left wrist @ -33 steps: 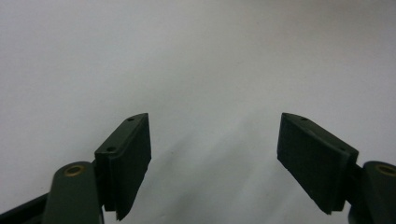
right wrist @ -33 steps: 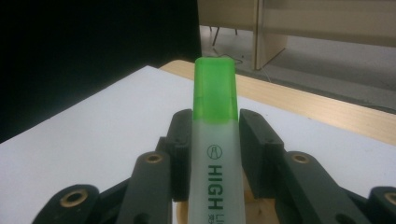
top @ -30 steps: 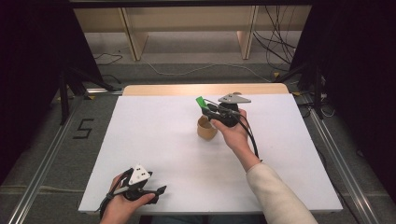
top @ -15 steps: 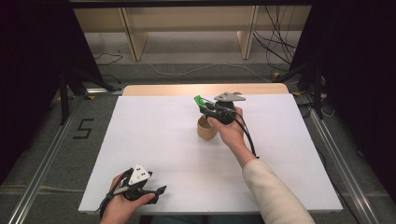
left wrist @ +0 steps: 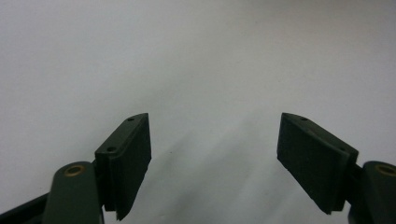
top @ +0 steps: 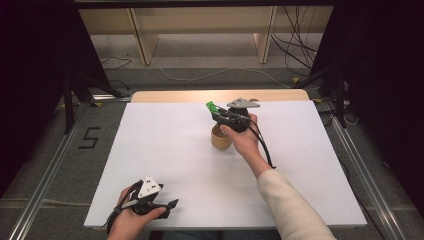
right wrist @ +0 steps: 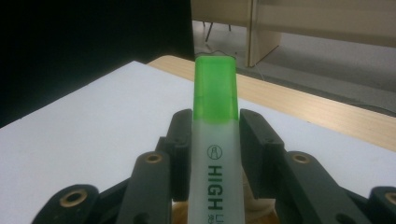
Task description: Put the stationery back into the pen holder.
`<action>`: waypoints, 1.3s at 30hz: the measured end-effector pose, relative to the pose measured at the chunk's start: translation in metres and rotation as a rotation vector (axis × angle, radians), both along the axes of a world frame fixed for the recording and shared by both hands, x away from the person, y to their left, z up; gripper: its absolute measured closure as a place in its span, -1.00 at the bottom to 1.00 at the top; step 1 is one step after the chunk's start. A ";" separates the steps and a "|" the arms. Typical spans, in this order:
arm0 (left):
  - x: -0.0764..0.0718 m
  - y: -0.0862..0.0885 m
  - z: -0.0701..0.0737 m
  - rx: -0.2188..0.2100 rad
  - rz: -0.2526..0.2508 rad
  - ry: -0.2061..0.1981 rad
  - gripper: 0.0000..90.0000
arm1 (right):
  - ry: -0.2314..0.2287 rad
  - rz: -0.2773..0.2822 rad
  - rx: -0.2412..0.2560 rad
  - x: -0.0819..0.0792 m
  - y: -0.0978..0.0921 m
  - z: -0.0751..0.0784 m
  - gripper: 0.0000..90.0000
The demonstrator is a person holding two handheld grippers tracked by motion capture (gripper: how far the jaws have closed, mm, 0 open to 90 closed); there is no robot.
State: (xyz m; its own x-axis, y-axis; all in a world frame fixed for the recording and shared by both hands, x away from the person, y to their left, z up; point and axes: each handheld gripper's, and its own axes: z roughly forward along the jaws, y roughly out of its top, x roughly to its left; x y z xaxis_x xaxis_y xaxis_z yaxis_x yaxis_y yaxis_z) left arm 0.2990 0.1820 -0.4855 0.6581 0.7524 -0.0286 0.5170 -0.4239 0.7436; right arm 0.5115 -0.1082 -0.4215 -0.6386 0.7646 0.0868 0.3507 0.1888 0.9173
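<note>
A green highlighter [right wrist: 215,140] with a bright green cap and "HIGH" printed on its pale barrel sits clamped in my right gripper [right wrist: 215,135], cap pointing away. In the high view that right gripper [top: 220,114] hangs just above a small tan wooden cup [top: 220,138] near the table's far middle, the highlighter's [top: 211,107] green cap sticking out to the upper left. My left gripper [top: 167,206] rests low at the near left corner, open. In its own view the left gripper [left wrist: 215,149] shows two black jaws wide apart over bare white surface.
The white tabletop [top: 165,145] has a wooden strip [top: 170,96] along its far edge. Metal rails [top: 47,170] run down both sides of the table. Shelving legs and cables lie on the floor [top: 210,60] beyond.
My right gripper with the highlighter has shifted slightly left and up over the cup. The left gripper has stayed put.
</note>
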 end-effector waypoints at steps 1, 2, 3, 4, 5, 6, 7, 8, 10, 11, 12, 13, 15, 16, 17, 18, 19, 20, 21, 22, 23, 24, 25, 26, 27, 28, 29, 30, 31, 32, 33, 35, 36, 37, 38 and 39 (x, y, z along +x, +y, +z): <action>0.000 0.000 0.000 0.002 -0.001 0.000 -0.42 | 0.002 -0.001 -0.002 0.000 0.001 0.000 0.48; 0.000 0.000 0.000 0.002 -0.002 0.001 -0.42 | 0.003 0.001 -0.001 0.000 0.001 -0.001 0.48; 0.000 0.000 0.000 0.002 -0.002 0.000 -0.42 | 0.004 -0.001 0.000 0.000 0.002 -0.001 0.48; 0.000 0.000 0.000 0.002 -0.002 -0.002 -0.42 | 0.004 -0.002 0.000 0.001 0.002 -0.002 0.48; 0.000 0.000 0.000 0.004 -0.004 -0.001 -0.42 | 0.003 0.000 -0.004 0.001 0.002 -0.002 0.48; 0.000 0.001 0.000 0.008 -0.007 -0.001 -0.42 | 0.004 0.000 -0.003 0.001 0.003 -0.003 0.48; 0.000 0.000 0.000 0.008 -0.006 -0.001 -0.42 | 0.003 0.003 -0.003 0.001 0.004 -0.003 0.48; 0.000 0.000 0.000 0.007 -0.005 0.000 -0.42 | 0.001 0.003 -0.004 0.001 0.004 -0.004 0.48; 0.000 0.000 0.000 0.007 -0.005 0.000 -0.42 | 0.003 0.003 -0.005 0.001 0.005 -0.004 0.48; 0.000 0.000 0.000 0.008 -0.007 -0.001 -0.42 | 0.001 0.004 -0.005 0.001 0.005 -0.004 0.48; 0.000 0.000 0.000 0.000 -0.001 -0.001 -0.42 | 0.000 0.004 -0.004 0.001 0.005 -0.004 0.48; 0.000 0.000 0.000 0.008 -0.007 -0.001 -0.42 | 0.001 0.003 -0.005 0.001 0.005 -0.005 0.48; 0.000 0.000 0.000 0.008 -0.007 -0.001 -0.42 | 0.001 0.001 -0.005 0.002 0.006 -0.005 0.48; 0.000 0.000 0.000 0.008 -0.007 -0.001 -0.42 | 0.000 0.000 -0.008 0.002 0.006 -0.005 0.48; 0.000 0.000 0.000 0.007 -0.006 0.001 -0.42 | -0.003 0.001 -0.007 0.002 0.006 -0.005 0.48; 0.000 0.000 0.000 0.008 -0.007 -0.001 -0.42 | -0.002 0.001 -0.008 0.002 0.006 -0.005 0.48; 0.000 0.000 0.000 0.002 -0.003 -0.002 -0.42 | -0.002 0.001 -0.008 0.002 0.006 -0.005 0.48; 0.000 0.000 0.000 0.008 -0.008 -0.001 -0.42 | -0.004 0.003 -0.006 0.002 0.006 -0.006 0.48; 0.000 0.000 0.000 0.006 -0.006 0.001 -0.42 | -0.007 0.004 -0.007 0.002 0.006 -0.006 0.48; 0.000 0.000 0.000 0.008 -0.007 -0.001 -0.42 | -0.011 0.005 -0.008 0.002 0.006 -0.006 0.48; 0.000 0.001 0.000 0.008 -0.008 -0.001 -0.42 | -0.008 0.003 -0.007 0.002 0.007 -0.006 0.48; 0.000 0.000 0.000 0.006 -0.006 0.001 -0.42 | -0.010 0.004 -0.008 0.002 0.007 -0.006 0.48; 0.000 0.000 0.000 0.007 -0.007 0.001 -0.42 | -0.011 0.005 -0.006 0.002 0.007 -0.007 0.48; 0.000 0.000 0.000 0.006 -0.006 0.001 -0.42 | -0.011 0.004 -0.007 0.002 0.007 -0.007 0.48; 0.000 0.000 0.000 0.006 -0.007 0.002 -0.42 | -0.013 0.003 -0.008 0.002 0.007 -0.007 0.48; 0.000 0.000 0.000 0.006 -0.006 0.001 -0.42 | -0.016 0.004 -0.008 0.002 0.008 -0.007 0.48; 0.000 0.000 0.000 0.006 -0.006 0.001 -0.42 | -0.020 0.003 -0.006 0.002 0.008 -0.007 0.48; 0.000 0.000 0.000 0.007 -0.006 0.001 -0.42 | -0.020 0.004 -0.006 0.002 0.008 -0.007 0.48; 0.000 0.001 0.000 0.008 -0.008 0.000 -0.42 | -0.023 0.004 -0.005 0.002 0.008 -0.008 0.48; 0.000 0.000 0.000 0.007 -0.007 0.001 -0.42 | -0.024 0.004 -0.004 0.002 0.008 -0.008 0.48; 0.000 0.001 0.000 0.008 -0.008 0.000 -0.42 | -0.025 0.004 -0.003 0.002 0.009 -0.008 0.48; 0.000 0.001 0.000 0.008 -0.008 0.000 -0.42 | -0.025 0.003 -0.003 0.002 0.009 -0.009 0.48; 0.000 0.000 0.000 0.006 -0.006 0.001 -0.42 | -0.029 0.004 -0.003 0.002 0.009 -0.009 0.48; 0.000 0.000 0.000 0.006 -0.007 0.002 -0.42 | -0.029 0.005 -0.004 0.002 0.009 -0.010 0.48; 0.000 0.000 0.000 0.006 -0.007 0.001 -0.42 | -0.029 0.006 -0.006 0.002 0.010 -0.010 0.48; 0.000 0.000 0.000 0.007 -0.008 0.000 -0.42 | -0.027 0.005 -0.007 0.002 0.010 -0.010 0.48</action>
State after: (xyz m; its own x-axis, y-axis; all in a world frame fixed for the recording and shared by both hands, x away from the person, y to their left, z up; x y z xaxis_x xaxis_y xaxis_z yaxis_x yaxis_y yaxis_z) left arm 0.2991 0.1825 -0.4853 0.6641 0.7472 -0.0237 0.5138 -0.4332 0.7404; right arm 0.5135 -0.0983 -0.4318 -0.6443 0.7621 0.0643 0.3246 0.1964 0.9252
